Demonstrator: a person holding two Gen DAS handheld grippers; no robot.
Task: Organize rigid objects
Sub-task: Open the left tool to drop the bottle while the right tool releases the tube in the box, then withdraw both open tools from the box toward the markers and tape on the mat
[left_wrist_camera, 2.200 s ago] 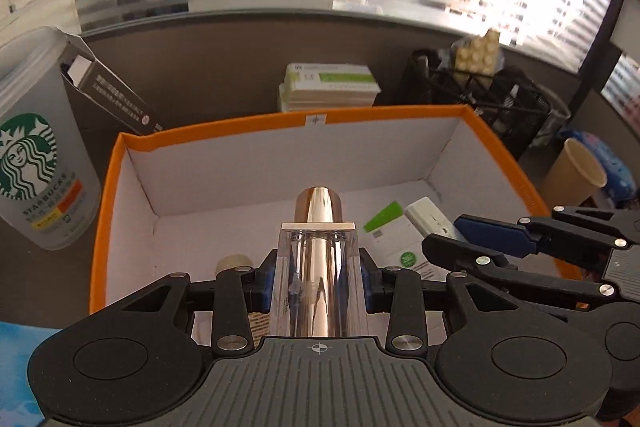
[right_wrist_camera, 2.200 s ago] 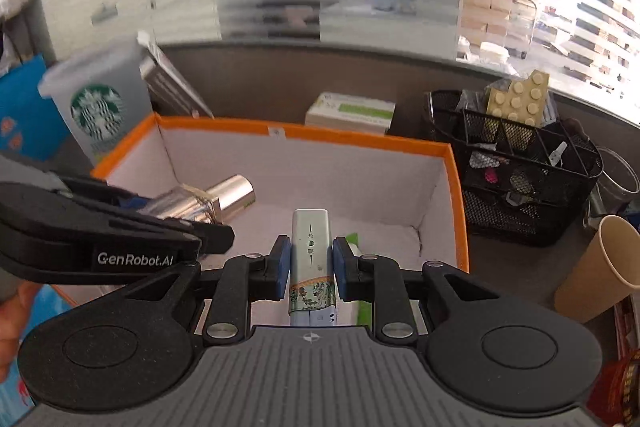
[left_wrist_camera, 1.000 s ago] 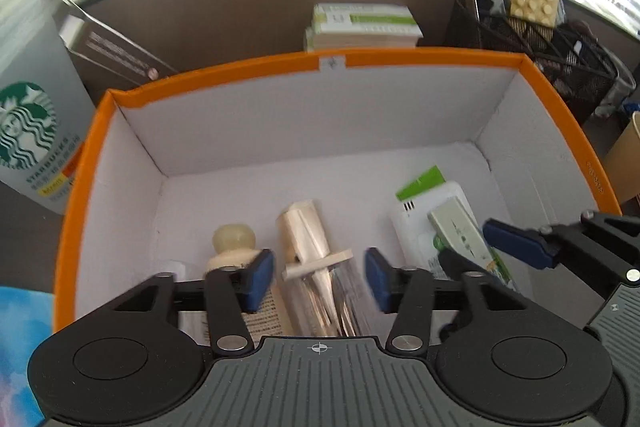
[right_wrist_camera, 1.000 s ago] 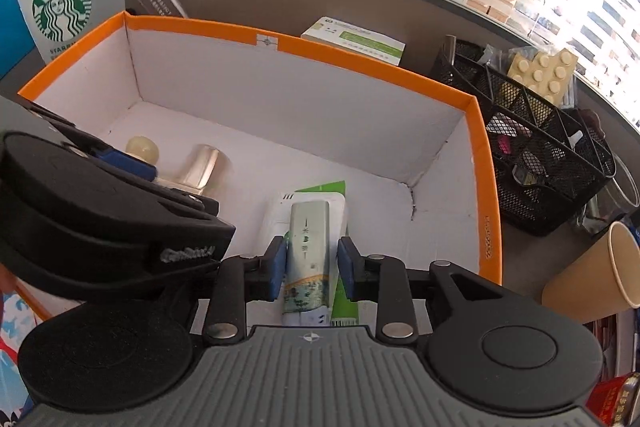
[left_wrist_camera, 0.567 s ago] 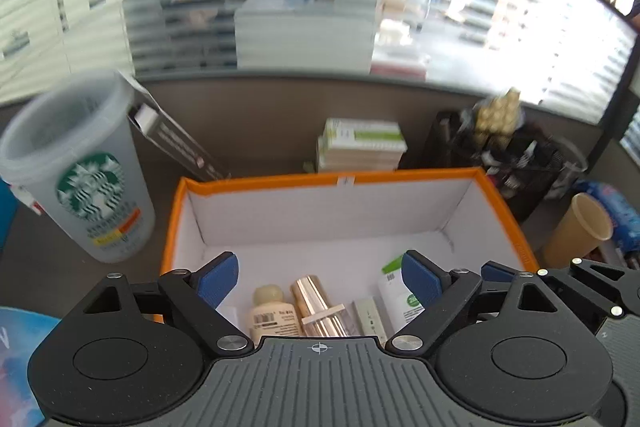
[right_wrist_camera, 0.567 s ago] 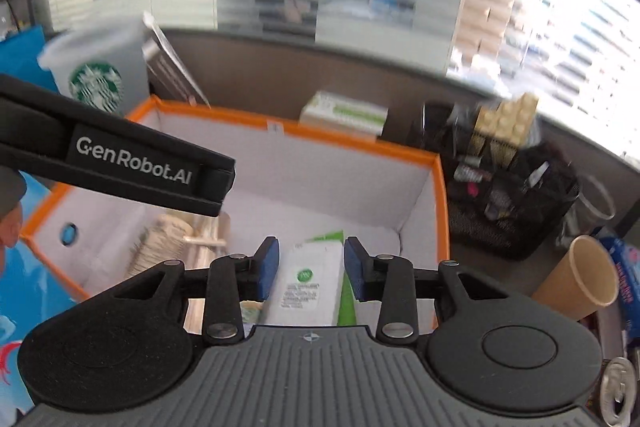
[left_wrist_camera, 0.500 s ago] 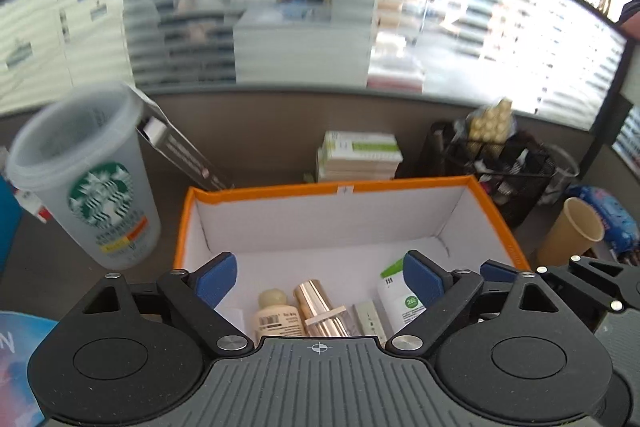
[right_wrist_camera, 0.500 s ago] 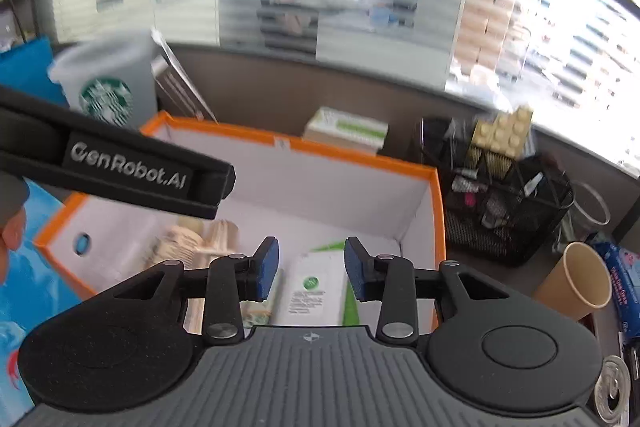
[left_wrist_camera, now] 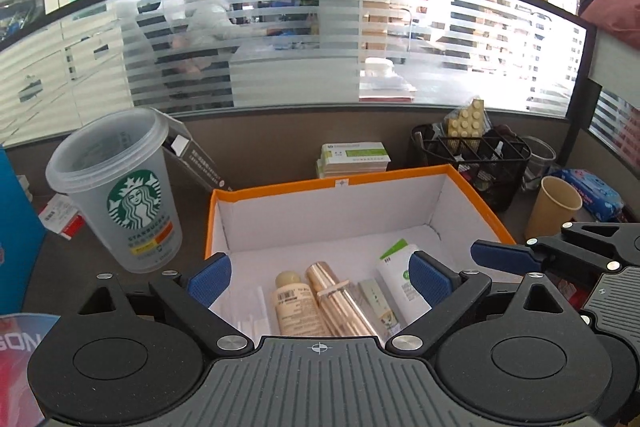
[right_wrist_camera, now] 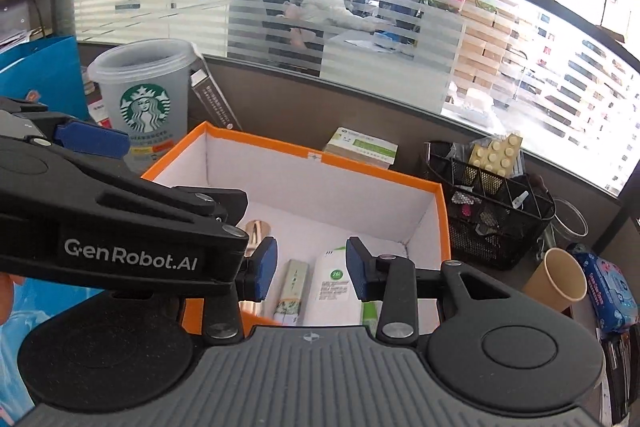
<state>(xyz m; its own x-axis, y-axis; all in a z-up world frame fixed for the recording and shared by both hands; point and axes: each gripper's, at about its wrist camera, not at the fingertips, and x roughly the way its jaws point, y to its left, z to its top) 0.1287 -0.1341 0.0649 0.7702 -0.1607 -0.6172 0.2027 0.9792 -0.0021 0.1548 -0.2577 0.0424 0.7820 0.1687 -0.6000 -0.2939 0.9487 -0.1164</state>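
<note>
Orange-rimmed and white inside, the open box sits on the grey surface and serves as the landmark here. On its floor lie, side by side, a cream bottle with a barcode label, a rose-gold tube, a slim patterned stick and a white packet with a green logo, the packet nearest the box's right wall. None of them is touched by either tool.

The left gripper hangs above the near end of the box with its blue-padded fingers spread wide and nothing between them; the spread was still growing a moment ago. The right gripper hovers over the same near edge, its fingers set at a moderate gap that has just been widening, and they hold nothing: the stick and the packet show far below, through the gap.

Left of the box stands a translucent Starbucks cup with a dark carton leaning behind it. Behind the box lies a stack of green-and-white boxes. To the box's right are a black mesh organiser and, nearer, a tan paper cup.
</note>
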